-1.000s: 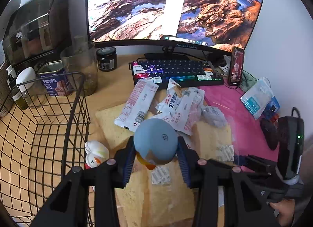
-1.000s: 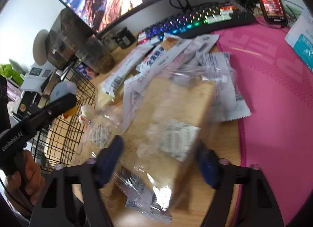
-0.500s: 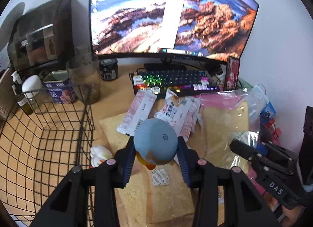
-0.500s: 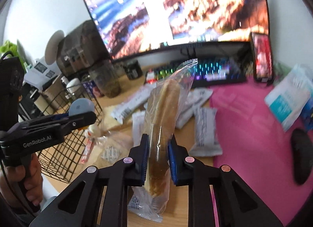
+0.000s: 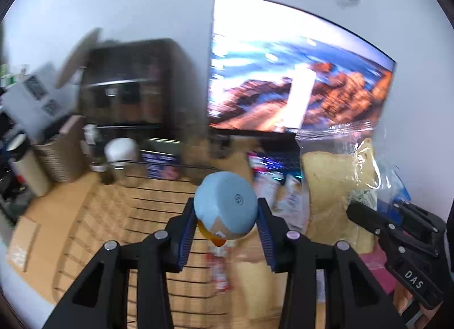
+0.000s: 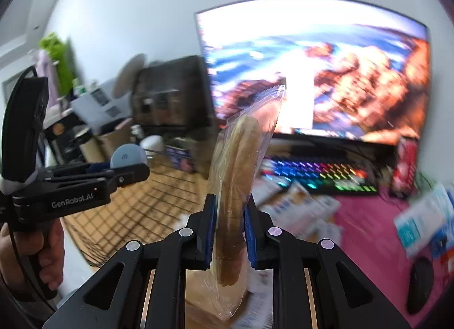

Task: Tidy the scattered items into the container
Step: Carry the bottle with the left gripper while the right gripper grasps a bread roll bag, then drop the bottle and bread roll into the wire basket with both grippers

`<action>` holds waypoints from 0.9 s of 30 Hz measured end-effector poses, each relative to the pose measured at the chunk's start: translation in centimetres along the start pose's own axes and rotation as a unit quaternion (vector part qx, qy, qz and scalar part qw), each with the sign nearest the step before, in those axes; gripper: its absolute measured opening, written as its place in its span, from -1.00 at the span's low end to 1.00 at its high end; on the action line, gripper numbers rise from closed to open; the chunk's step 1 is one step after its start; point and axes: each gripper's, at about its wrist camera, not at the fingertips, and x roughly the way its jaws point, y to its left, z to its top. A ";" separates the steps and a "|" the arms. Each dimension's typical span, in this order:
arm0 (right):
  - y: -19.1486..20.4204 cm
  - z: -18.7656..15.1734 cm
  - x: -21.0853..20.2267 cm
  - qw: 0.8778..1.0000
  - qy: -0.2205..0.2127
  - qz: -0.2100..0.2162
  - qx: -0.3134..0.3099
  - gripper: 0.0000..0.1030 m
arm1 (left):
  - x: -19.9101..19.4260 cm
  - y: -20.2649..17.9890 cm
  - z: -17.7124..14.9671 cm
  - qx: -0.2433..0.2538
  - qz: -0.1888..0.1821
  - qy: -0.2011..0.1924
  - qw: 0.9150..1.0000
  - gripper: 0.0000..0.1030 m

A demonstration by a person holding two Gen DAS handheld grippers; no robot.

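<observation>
My left gripper is shut on a light-blue round toy with an orange part under it, held above the black wire basket. In the right wrist view the same gripper and toy hang at the left over the basket, with a hand on the handle. My right gripper is shut on a slice of bread in a clear bag, which stands upright between the pads. From the left wrist view that bag hangs in the air to the right of the basket.
Several snack packets lie on the wooden desk in front of a lit keyboard and a monitor. A pink mat with a dark mouse is at the right. A dark cabinet stands behind the basket.
My right gripper closed on the bagged bread and lifted it upright off the desk. My left gripper rose and swung left with the blue toy, from beside the basket to above it.
</observation>
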 end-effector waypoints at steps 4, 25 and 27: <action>5.1 1.3 2.0 0.998 0.002 0.044 -0.034 -0.60 | -1.4 4.2 -0.7 -0.019 0.042 -0.001 0.999 -0.10; 15.1 -0.7 11.7 0.988 0.087 0.090 -0.086 -0.60 | 2.3 11.7 -4.9 -0.059 0.077 0.070 0.993 -0.10; 15.1 -0.8 11.9 0.988 0.089 0.090 -0.087 -0.60 | 2.3 11.8 -4.9 -0.061 0.081 0.071 0.992 -0.10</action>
